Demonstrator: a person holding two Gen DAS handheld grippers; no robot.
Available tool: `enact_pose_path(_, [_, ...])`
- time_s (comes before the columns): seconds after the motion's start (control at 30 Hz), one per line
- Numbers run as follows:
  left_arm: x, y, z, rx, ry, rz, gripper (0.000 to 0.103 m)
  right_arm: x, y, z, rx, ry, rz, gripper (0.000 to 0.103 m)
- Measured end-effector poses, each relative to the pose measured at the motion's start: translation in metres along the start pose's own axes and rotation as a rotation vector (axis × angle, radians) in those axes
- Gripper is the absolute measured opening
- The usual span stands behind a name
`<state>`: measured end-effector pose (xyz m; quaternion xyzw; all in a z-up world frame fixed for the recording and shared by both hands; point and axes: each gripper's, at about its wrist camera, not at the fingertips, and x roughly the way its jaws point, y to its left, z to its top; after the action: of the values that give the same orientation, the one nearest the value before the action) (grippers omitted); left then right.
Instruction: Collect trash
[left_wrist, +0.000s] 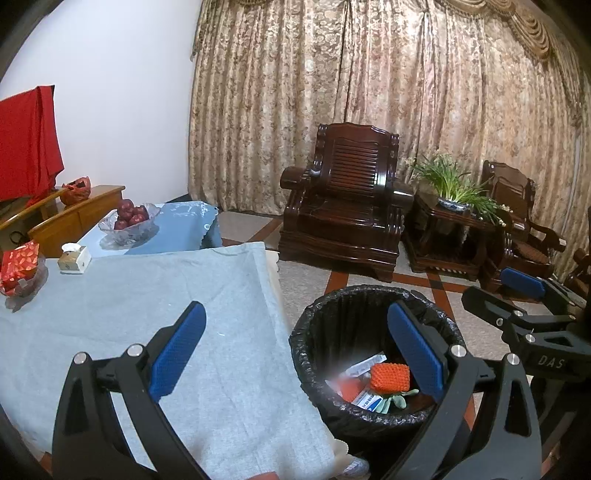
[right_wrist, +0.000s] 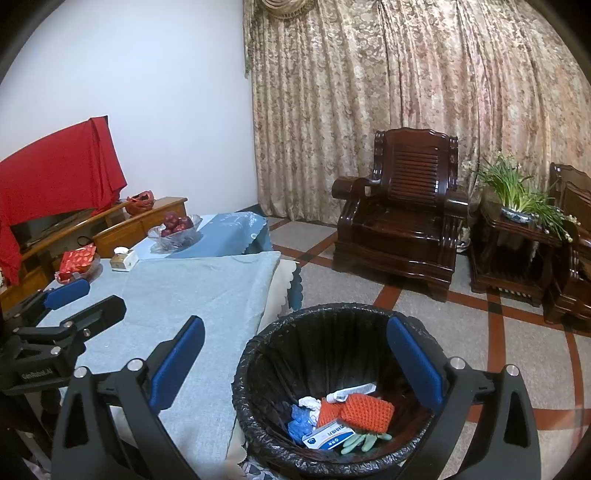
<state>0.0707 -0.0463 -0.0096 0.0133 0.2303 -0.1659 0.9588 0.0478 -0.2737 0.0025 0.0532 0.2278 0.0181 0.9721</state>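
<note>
A bin lined with a black bag (left_wrist: 332, 317) (right_wrist: 295, 332) stands on the floor by the table's right edge. Inside lie an orange foam net (left_wrist: 389, 376) (right_wrist: 365, 410), a white and blue box (right_wrist: 327, 437), a green glove (right_wrist: 364, 441), blue crumpled trash (right_wrist: 299, 421) and white scraps. My left gripper (left_wrist: 295, 350) is open and empty, over the table edge and bin rim. My right gripper (right_wrist: 295, 363) is open and empty above the bin; it also shows in the left wrist view (left_wrist: 506, 291). The left gripper shows in the right wrist view (right_wrist: 88, 295).
The table carries a grey cloth (left_wrist: 147, 295) (right_wrist: 192, 295), a tissue box (left_wrist: 74, 258) (right_wrist: 123, 258), a red packet in a glass dish (left_wrist: 20, 266) (right_wrist: 77, 260) and a glass bowl of apples (left_wrist: 129, 219) (right_wrist: 177, 225). Dark wooden armchairs (left_wrist: 347, 206) (right_wrist: 402, 221) and a potted plant (left_wrist: 454, 188) stand beyond.
</note>
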Motion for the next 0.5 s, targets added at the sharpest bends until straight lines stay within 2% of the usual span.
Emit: enact_pose_path(0.5, [-0.0012,0.0025,0.0001,0.001,-0.002,0.0,0.096,-0.0002,0.0009,-0.0002,-0.001,-0.002,0.0,0.097])
